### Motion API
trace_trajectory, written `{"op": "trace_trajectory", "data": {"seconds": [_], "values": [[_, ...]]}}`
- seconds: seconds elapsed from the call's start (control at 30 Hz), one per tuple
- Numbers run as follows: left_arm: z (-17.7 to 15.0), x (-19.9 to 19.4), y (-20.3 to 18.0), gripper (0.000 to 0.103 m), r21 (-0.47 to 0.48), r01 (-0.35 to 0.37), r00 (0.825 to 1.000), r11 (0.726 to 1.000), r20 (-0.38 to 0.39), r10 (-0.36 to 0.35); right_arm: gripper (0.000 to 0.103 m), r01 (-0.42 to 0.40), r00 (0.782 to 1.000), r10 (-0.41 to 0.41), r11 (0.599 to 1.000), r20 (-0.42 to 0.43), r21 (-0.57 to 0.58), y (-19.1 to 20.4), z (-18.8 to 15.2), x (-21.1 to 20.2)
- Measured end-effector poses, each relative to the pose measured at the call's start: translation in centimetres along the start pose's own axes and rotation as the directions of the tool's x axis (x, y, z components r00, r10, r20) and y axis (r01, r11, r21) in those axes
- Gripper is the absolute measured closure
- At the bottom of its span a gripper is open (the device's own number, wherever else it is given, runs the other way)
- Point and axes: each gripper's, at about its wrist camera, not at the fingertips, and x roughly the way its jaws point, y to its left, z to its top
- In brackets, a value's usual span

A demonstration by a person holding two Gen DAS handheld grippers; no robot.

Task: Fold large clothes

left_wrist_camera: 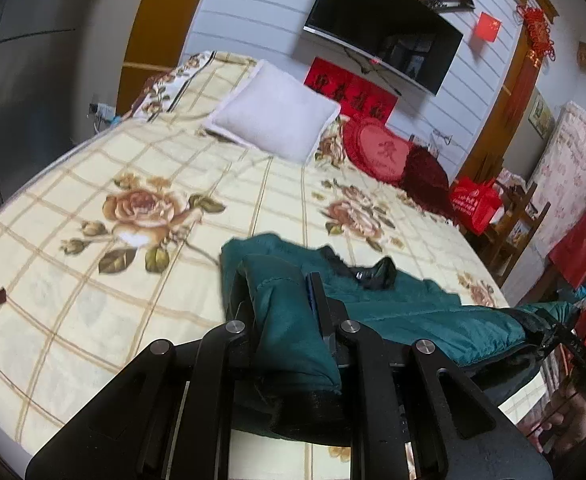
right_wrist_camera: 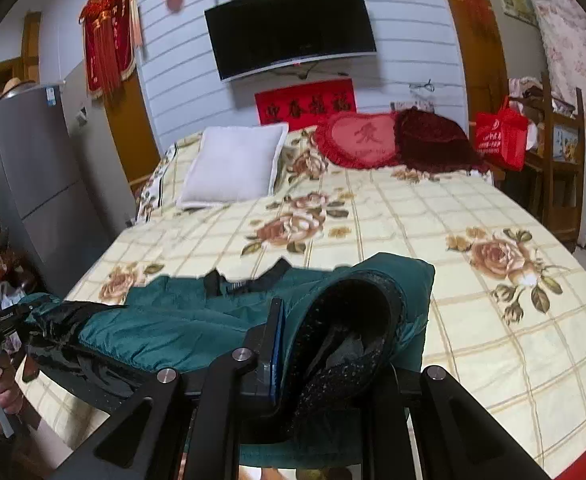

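Note:
A dark green padded jacket [left_wrist_camera: 409,304] with black lining lies spread across the near part of the bed [left_wrist_camera: 133,208]. My left gripper [left_wrist_camera: 281,296] is shut on a bunched green end of the jacket, which hangs between its fingers. My right gripper [right_wrist_camera: 333,320] is shut on the other end, where the black cuff lining [right_wrist_camera: 349,320] opens toward the camera. The jacket [right_wrist_camera: 181,320] stretches between the two grippers. The right gripper also shows at the far right of the left wrist view [left_wrist_camera: 549,328], and the left gripper at the far left of the right wrist view [right_wrist_camera: 33,316].
The bed carries a cream sheet with rose print. A white pillow [left_wrist_camera: 273,112], a red heart cushion [left_wrist_camera: 377,148] and a dark red cushion [right_wrist_camera: 433,144] lie at the headboard end. A TV [right_wrist_camera: 289,28] hangs on the wall. A red bag [right_wrist_camera: 501,136] and wooden rack stand at the right, a grey fridge [right_wrist_camera: 33,184] at the left.

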Motion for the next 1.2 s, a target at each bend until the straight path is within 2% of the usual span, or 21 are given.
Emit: {"op": "trace_trajectory", "data": {"seconds": [0.2, 0.33, 0.57, 0.8, 1.0, 1.2], "values": [[2.3, -0.2, -0.6, 0.089, -0.011, 0.003, 0.999, 1.0, 0.043, -0.002, 0.089, 0.0, 1.0, 0.0, 1.0, 0.027, -0.006, 0.1, 2.0, 0.7], [3.7, 1.5, -0.4, 0.09, -0.033, -0.01, 0.999, 0.999, 0.043, 0.011, 0.089, -0.002, 1.0, 0.002, 1.0, 0.027, -0.015, 0.2, 3.0, 1.8], [3.6, 6.0, 0.1, 0.089, -0.012, -0.077, 0.997, 0.997, 0.001, 0.077, 0.088, 0.006, 1.0, -0.006, 1.0, -0.023, 0.013, -0.4, 3.1, 5.9], [2.6, 11.6, 0.4, 0.089, 0.057, -0.172, 0.983, 0.983, -0.053, 0.175, 0.088, 0.029, 0.997, -0.026, 0.999, -0.074, 0.042, -0.9, 2.6, 10.5], [2.7, 15.4, 0.2, 0.089, 0.098, -0.211, 0.974, 0.973, -0.067, 0.218, 0.088, 0.083, 0.984, -0.068, 0.993, -0.167, 0.083, -2.2, 3.0, 15.7], [2.7, 18.5, 0.7, 0.089, 0.094, -0.252, 0.961, 0.963, -0.093, 0.26, 0.089, 0.107, 0.975, -0.095, 0.993, -0.203, 0.05, -2.6, 3.6, 19.4]]}}
